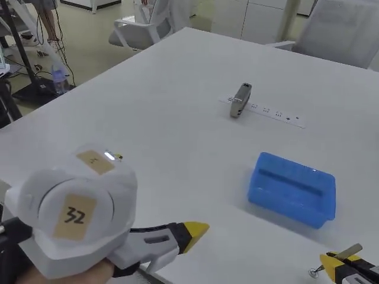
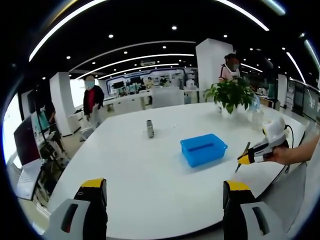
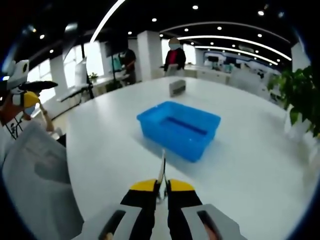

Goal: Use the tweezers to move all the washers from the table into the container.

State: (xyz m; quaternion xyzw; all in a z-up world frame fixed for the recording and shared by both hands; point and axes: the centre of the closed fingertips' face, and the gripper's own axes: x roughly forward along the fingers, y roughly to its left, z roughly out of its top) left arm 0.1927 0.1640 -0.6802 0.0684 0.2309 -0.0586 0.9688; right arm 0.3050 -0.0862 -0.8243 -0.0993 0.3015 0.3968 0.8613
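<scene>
A blue plastic container stands on the white table, right of centre. By the near edge lies a small metal washer. My right gripper is shut on thin metal tweezers, whose tip points down at the table just beside the washer. In the right gripper view the container lies a short way ahead of the tweezers. My left gripper hovers over the near left of the table, open with nothing between its jaws. The left gripper view shows the container ahead and the right gripper at the right.
A small grey device sits on a white power strip at the far middle of the table. Chairs stand beyond the far edge. A potted plant stands at one end of the table, and people stand in the room behind.
</scene>
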